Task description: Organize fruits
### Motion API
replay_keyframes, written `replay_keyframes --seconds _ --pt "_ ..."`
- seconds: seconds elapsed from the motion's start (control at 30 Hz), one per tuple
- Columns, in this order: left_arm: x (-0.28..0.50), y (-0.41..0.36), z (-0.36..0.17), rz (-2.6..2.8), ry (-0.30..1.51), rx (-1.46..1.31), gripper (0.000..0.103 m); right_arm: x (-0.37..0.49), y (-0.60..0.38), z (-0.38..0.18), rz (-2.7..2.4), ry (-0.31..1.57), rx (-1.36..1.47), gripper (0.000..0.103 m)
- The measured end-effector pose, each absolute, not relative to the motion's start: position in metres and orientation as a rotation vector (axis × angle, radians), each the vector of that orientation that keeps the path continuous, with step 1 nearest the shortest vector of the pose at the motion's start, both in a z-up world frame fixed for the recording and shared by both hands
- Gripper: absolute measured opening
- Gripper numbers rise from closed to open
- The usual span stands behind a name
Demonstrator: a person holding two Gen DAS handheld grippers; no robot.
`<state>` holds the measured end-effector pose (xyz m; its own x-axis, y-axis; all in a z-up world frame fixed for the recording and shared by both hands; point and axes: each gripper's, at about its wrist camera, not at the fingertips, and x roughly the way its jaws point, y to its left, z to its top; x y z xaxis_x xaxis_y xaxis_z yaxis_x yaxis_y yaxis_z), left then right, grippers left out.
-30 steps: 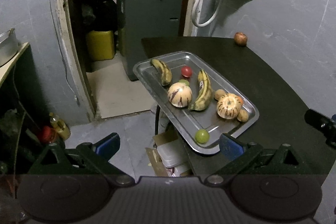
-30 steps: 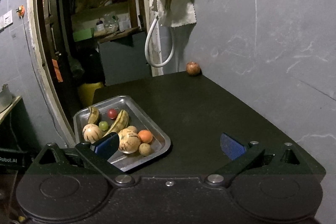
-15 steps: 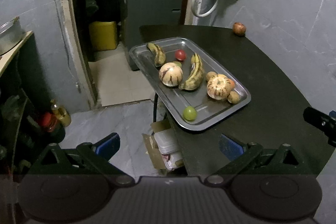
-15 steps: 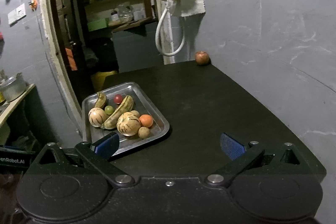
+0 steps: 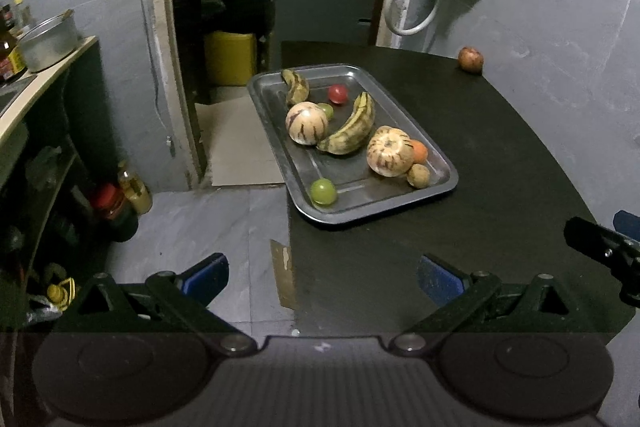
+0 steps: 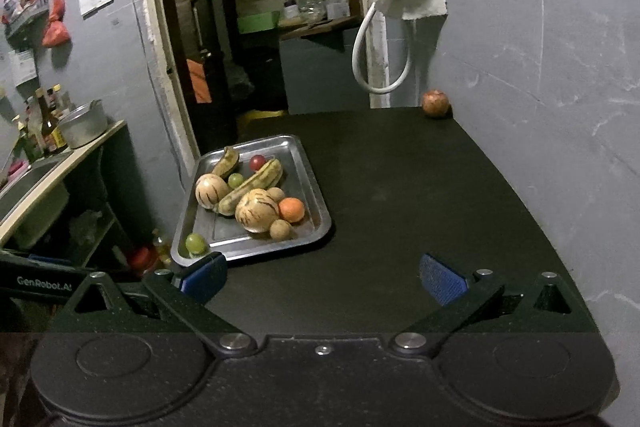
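A metal tray [image 5: 440, 183] [image 6: 316, 183] sits at the left edge of a black table [image 5: 500, 155] [image 6: 420, 187]. It holds two bananas [image 5: 352, 127], two striped melons [image 5: 306, 121], a red tomato [image 5: 338, 93], green fruits [image 5: 323, 191], an orange [image 6: 292, 209] and a small brown fruit [image 6: 280, 229]. A lone reddish apple [image 5: 470, 59] [image 6: 435, 103] sits at the table's far corner by the wall. My left gripper [image 5: 320, 277] is open and empty, short of the tray. My right gripper [image 6: 322, 277] is open and empty over the table's near part.
A grey wall runs along the table's right side, with a cloth and white hose [image 6: 380, 67] hanging at the far end. A doorway with shelves and a yellow can [image 5: 230, 57] lies behind. A counter with a pot [image 6: 84, 125] and bottles stands left.
Both grippers have pulled back and risen from the tray, so it looks smaller and farther. Both stay open. The fruits have not moved.
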<state>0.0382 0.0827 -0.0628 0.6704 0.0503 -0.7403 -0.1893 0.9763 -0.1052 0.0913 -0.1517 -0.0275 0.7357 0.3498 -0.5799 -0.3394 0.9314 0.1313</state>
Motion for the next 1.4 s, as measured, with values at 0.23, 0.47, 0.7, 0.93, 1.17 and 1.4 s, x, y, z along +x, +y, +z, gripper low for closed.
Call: replay_keyframes --seconds 0.23,0.47,0.7,0.93,1.17,1.4 --pt "0.016 0.057 -0.066 0.198 0.812 -0.198 0.102 0.086 -0.174 -0.036 0.437 0.661 0.003 0.102" --pt "-0.003 0.051 -0.066 0.253 0.819 -0.212 0.102 0.085 -0.176 -0.046 0.471 0.713 -0.011 0.102" --pt "-0.014 0.051 -0.07 0.279 0.84 -0.218 0.102 0.079 -0.173 -0.051 0.503 0.741 -0.014 0.102" --pt "-0.02 0.049 -0.073 0.293 0.848 -0.23 0.102 0.079 -0.172 -0.052 0.512 0.749 -0.022 0.102" --pt "-0.019 0.048 -0.074 0.302 0.852 -0.236 0.102 0.078 -0.172 -0.052 0.51 0.749 -0.021 0.102" --pt "-0.019 0.048 -0.073 0.301 0.853 -0.235 0.102 0.079 -0.173 -0.052 0.51 0.751 -0.02 0.102"
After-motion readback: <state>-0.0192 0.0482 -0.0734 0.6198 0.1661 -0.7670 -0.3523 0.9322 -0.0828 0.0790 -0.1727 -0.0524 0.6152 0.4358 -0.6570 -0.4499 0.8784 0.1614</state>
